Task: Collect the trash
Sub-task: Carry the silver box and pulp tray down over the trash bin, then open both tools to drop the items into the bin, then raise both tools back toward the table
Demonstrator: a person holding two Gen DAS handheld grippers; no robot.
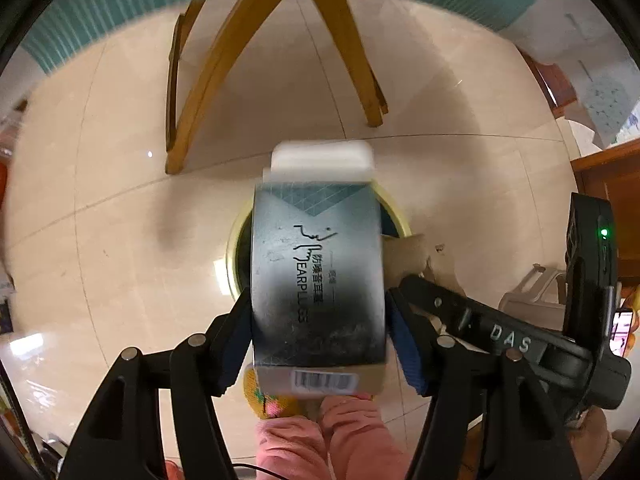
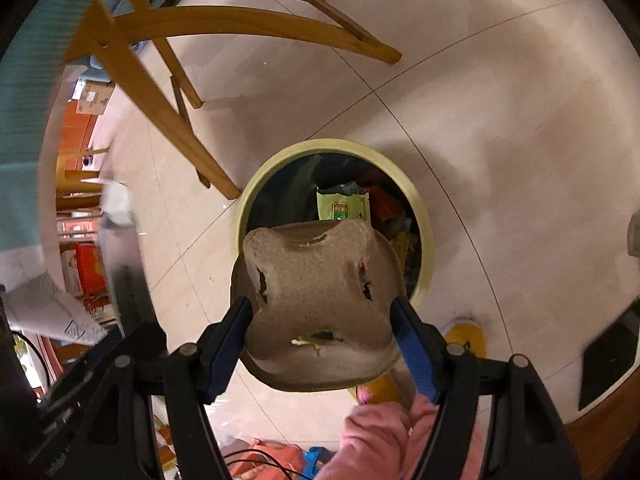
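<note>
Below both grippers, toward 12 o'clock, sits the bin [image 2: 427, 240]. The left gripper [image 1: 318, 332] clamps a box [image 1: 318, 272], long axis pointing bin-ward; the right gripper [image 2: 322, 334] pinches a pulp tray [image 2: 320, 300], nearer the opening.

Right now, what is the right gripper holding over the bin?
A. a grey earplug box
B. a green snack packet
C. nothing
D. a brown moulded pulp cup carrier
D: in the right wrist view the blue pads of the right gripper press both sides of the brown pulp cup carrier, which hangs above the open round trash bin.
</note>
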